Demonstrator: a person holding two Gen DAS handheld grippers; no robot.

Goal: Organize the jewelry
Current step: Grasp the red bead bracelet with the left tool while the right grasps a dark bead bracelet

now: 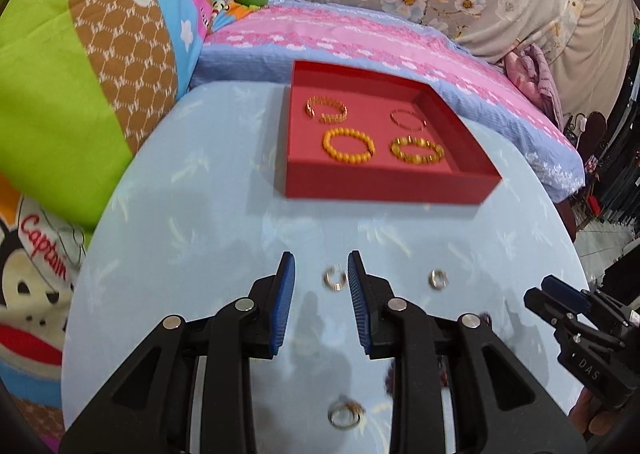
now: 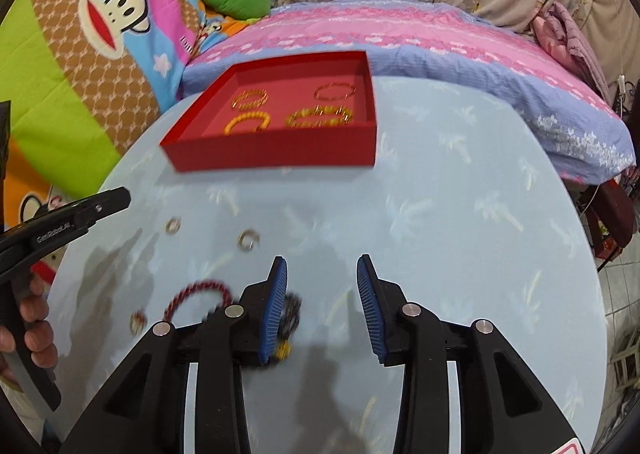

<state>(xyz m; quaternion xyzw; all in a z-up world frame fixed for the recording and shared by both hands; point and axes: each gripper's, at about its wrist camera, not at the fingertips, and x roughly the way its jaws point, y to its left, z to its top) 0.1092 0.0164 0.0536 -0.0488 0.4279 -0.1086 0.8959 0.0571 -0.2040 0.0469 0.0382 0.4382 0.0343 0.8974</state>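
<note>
Both claws released over table [image 1: 180, 214], nothing gripped.
My left claw [image 1: 321, 274], stamped "GenRobot.AI", flanks a ring [image 1: 334, 279] near the tray [image 1: 384, 184]; right claw [image 2: 322, 274] reads "DAS".

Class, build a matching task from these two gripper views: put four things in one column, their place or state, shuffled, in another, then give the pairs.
1. red tray
2. orange bead bracelet
3. dark red bracelet
4. left gripper

A. open, empty, above a silver ring
B. inside the tray, near left
C. loose on the table
D. at the table's far edge

Pairs: 1-D, 2-B, 3-C, 4-A
</note>
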